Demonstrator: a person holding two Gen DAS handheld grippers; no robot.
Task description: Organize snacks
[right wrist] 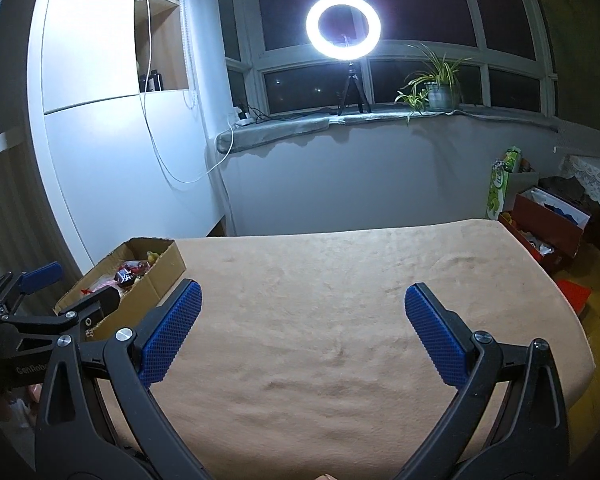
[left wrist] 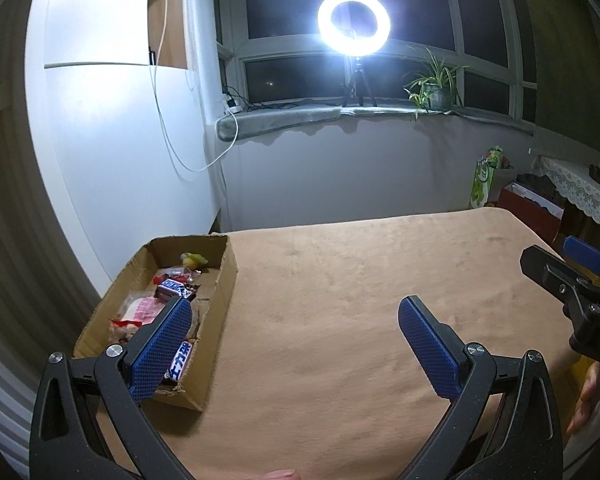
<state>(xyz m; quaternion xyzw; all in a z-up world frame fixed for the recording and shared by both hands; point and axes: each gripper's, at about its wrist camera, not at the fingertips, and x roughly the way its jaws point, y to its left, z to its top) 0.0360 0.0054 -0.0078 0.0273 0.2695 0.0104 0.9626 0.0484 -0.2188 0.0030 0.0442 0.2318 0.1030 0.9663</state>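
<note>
Hovering spread and empty: left gripper (left wrist: 296, 328), right gripper (right wrist: 302, 316). Snacks (left wrist: 172, 292) gathered inside cardboard box (left wrist: 220, 300) at blanket (left wrist: 360, 280) edge, apparently sorted already.

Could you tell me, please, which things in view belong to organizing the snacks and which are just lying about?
Belongs to the job:
- cardboard box at the table's left edge
- wrapped snacks inside it
- left gripper, fingers apart
- right gripper, fingers apart

Just lying about:
- ring light on the windowsill
- potted plant
- white cable
- red box on the floor
</note>
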